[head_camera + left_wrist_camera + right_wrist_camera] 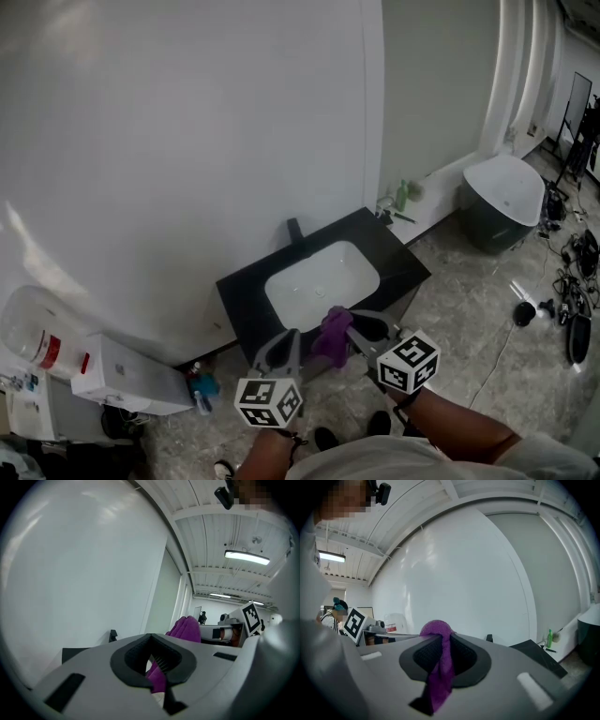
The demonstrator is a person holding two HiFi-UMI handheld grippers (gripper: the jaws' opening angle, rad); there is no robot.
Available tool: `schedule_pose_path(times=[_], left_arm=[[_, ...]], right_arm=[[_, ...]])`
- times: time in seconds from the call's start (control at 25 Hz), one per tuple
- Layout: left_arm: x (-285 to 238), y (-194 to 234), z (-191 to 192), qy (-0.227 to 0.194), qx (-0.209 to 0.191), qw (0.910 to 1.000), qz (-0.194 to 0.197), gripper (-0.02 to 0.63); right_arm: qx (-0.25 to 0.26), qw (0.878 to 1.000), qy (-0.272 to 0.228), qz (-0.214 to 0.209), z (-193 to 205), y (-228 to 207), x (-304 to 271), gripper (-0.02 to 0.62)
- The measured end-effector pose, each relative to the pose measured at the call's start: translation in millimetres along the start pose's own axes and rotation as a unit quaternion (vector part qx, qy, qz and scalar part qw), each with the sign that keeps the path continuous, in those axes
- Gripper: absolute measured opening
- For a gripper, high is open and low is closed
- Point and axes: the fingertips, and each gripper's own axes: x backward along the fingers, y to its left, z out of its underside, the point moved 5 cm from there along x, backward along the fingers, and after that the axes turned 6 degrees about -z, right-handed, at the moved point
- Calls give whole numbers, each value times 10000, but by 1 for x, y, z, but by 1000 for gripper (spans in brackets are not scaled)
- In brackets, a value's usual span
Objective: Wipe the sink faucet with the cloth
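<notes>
Right gripper (440,641): fingers clamped tight on the cloth (440,667). A purple wad bulges out past the tips and a tail hangs down between the pads toward the camera.

Left gripper (151,639): fingers almost together, only a thin slit left between the pads. Purple shows through the slit, and more of it sits just past the tips at 2 o'clock. Can't tell if this one is pinching the cloth or just looking at it through the gap.

Head view: both grippers are side by side at the 6 o'clock edge of the black surface (394,253), tips pointing toward the wall. The cloth hangs between them, on the right gripper's tips, over the front rim of the sink (298,292). It is above the rim, not on the basin.

The faucet (293,228) is a dark upright stub at 11 o'clock of the basin, by the wall, well apart from cloth and fingers. Nothing touches it.

A green bottle (401,195) stands on the ledge at 2 o'clock of the surface. A freestanding tub (503,192) is further out at 2 o'clock, with cables and gear on the floor at 3.
</notes>
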Motion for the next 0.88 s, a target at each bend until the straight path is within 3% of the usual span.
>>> schedule_pose_path(times=[0.32, 0.48, 0.72, 0.88], left_arm=[[8, 33, -13, -24, -19, 9997, 247, 5], [-11, 44, -20, 17, -19, 9997, 258, 4], [-67, 53, -18, -3, 81, 9996, 284, 5], [-129, 65, -17, 141, 56, 9999, -42, 5]], right_arm=[[-2, 9996, -45, 263, -4, 17, -26, 48], [-1, 9996, -12, 289, -9, 5, -41, 48], [-93, 9997, 66, 218, -3, -54, -72, 48], [-248, 9996, 165, -13, -1, -127, -107, 48]])
